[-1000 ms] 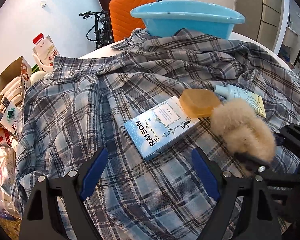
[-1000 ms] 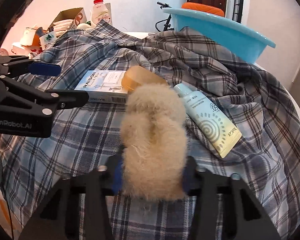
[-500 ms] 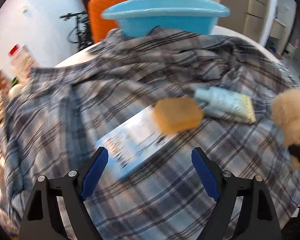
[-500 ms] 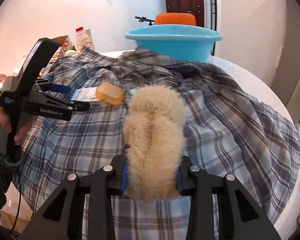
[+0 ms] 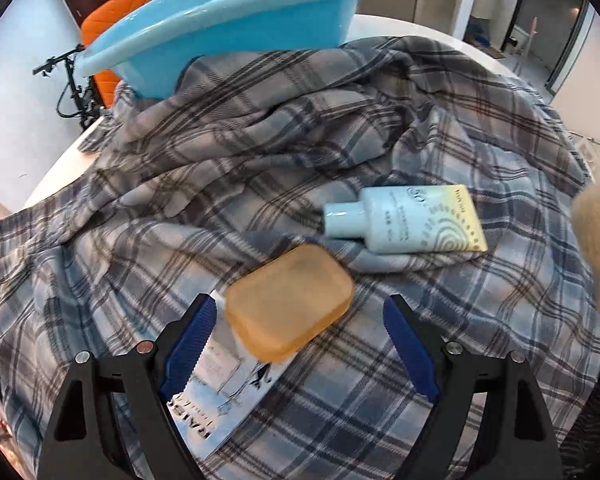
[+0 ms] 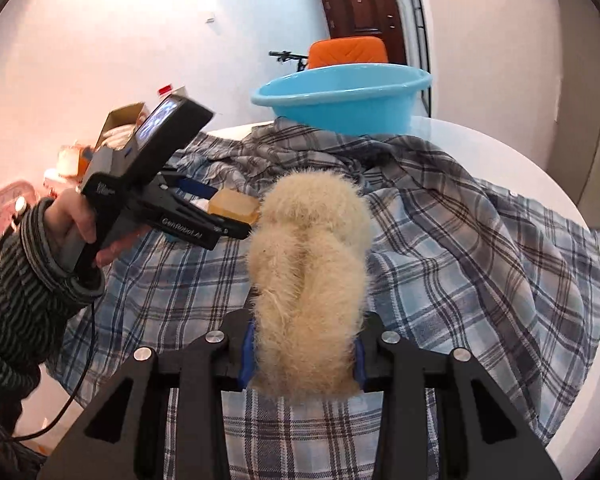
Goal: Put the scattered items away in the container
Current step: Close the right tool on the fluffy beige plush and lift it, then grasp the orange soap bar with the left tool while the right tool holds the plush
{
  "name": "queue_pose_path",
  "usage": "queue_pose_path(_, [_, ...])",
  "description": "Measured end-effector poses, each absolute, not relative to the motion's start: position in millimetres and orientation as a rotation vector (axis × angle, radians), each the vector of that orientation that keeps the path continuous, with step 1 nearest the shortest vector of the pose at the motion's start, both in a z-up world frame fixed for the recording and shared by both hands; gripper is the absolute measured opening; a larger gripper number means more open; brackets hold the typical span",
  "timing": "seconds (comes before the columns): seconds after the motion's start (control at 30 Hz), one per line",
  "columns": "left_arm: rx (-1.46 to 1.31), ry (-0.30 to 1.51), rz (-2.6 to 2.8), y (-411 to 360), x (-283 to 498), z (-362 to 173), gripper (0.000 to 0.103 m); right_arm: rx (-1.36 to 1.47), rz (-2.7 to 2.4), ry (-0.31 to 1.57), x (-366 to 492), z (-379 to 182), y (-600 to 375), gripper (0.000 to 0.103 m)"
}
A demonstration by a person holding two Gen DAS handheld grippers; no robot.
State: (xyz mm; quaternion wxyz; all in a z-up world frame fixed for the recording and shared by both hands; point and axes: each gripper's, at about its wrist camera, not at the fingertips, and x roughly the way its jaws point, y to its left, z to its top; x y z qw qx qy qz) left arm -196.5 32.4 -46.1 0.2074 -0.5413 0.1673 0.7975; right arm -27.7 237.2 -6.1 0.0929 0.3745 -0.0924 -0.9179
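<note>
A: Where is the fluffy piece?
B: The cream fluffy item point(image 6: 308, 276) sits clamped between the blue pads of the right tool point(image 6: 302, 360), held up above the plaid shirt point(image 6: 460, 240). In the left wrist view only its edge shows at the far right.

A: And the other tool?
B: The left tool point(image 5: 300, 344) has its fingers spread wide with nothing gripped — the amber soap bar point(image 5: 288, 302) lies between and just beyond the tips, not touched by either pad. A hand point(image 6: 70, 220) in a striped sleeve point(image 6: 16, 304) holds that tool.

A: What lies under the soap?
B: It rests partly on a light blue printed box point(image 5: 224, 396), which lies flat on the shirt. Just beside it, further right, a pale blue tube point(image 5: 408, 220) lies on its side with its cap pointing left.

A: The container?
B: The blue basin point(image 5: 236, 24) stands at the far edge of the white counter point(image 6: 480, 136) — the rumpled shirt touches its near wall. An orange chair point(image 6: 348, 52) stands behind it.
</note>
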Motion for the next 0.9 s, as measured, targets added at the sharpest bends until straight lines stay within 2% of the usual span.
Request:
queue_pose_path(0.2, [-1.504,0.405,2.220,33,-207,-44,0.087,1.142,-2.722,-0.282,-30,-13,241,0.036])
queue_pose_path(0.23, [-1.494,0.368,2.213,32,-208,-43,0.083,1.145,-2.716,-0.285,-31,-14,241,0.036])
queue_pose_path(0.27, [-1.491,0.333,2.215,31,-209,-42,0.068,1.146,-2.715,-0.285,-31,-14,241,0.036])
queue_pose_path(0.3, [-1.505,0.319,2.216,30,-209,-43,0.064,1.148,-2.717,-0.285,-31,-15,242,0.036])
queue_pose_path(0.37, [-1.525,0.315,2.214,31,-210,-45,0.063,1.151,-2.719,-0.291,-31,-15,242,0.036])
queue_pose_path(0.6, [-1.493,0.516,2.211,49,-181,-44,0.063,1.157,-2.717,-0.289,-28,-15,245,0.036])
queue_pose_path(0.63, [-1.496,0.528,2.213,51,-176,-44,0.060,1.157,-2.715,-0.296,-28,-16,246,0.036])
queue_pose_path(0.67, [-1.504,0.528,2.216,50,-174,-44,0.055,1.158,-2.712,-0.303,-28,-16,246,0.036])
queue_pose_path(0.9, [-1.529,0.467,2.235,46,-150,-38,0.055,1.158,-2.701,-0.292,-26,-17,243,0.036])
